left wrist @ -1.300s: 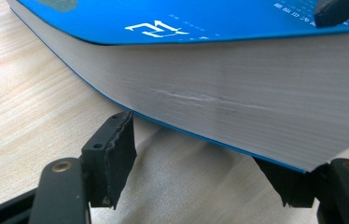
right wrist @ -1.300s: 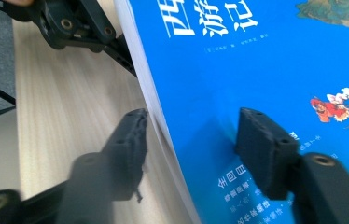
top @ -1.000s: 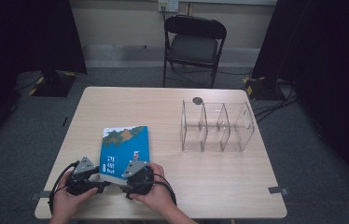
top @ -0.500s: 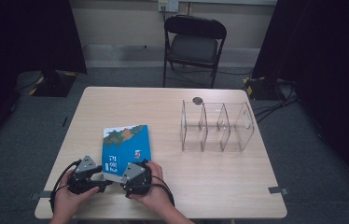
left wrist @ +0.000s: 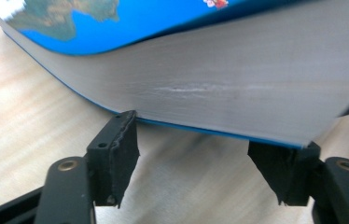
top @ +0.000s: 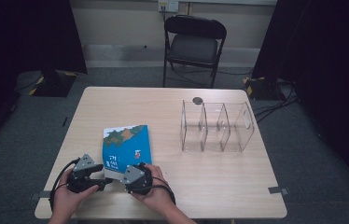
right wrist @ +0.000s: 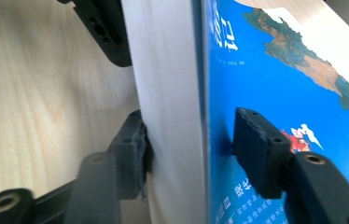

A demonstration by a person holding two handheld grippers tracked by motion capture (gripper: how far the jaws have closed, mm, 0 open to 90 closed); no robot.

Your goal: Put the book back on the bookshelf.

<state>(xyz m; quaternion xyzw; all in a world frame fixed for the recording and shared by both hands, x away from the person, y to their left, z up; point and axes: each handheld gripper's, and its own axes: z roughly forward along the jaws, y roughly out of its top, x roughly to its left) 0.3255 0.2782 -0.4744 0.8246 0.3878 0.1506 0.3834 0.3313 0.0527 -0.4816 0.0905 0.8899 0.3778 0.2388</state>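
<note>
Working at a wooden table (top: 210,196), with a clear divided organiser (top: 217,126) standing empty on the right half, well apart from the action. Picking up a thick blue book (top: 126,144) at the front-left of the table, near edge tipped up off the wood, far edge seemingly down on it. Judged step: securing a grasp on that raised near edge, lift not yet begun. Left gripper (left wrist: 203,137) drawn in narrow, holding nothing, tips wedged against the underside of the book's lower edge as a prop. Right gripper (right wrist: 191,133) straddling the book's thickness, jaws just been closing with the book between them. One of the pads (right wrist: 135,140) flat against the bottom face, the other against the blue cover, so clenched on the book by the look of it. Next move, probably: keeping that clamp firm, raising the book clear, sliding the left prop out only afterwards. Possibly heading for the organiser, which would call for turning the book upright. Some risk of the heavy page block sagging or slipping from a one-edge pinch. Against the high view a second back: no visible shift of book or hands.
</note>
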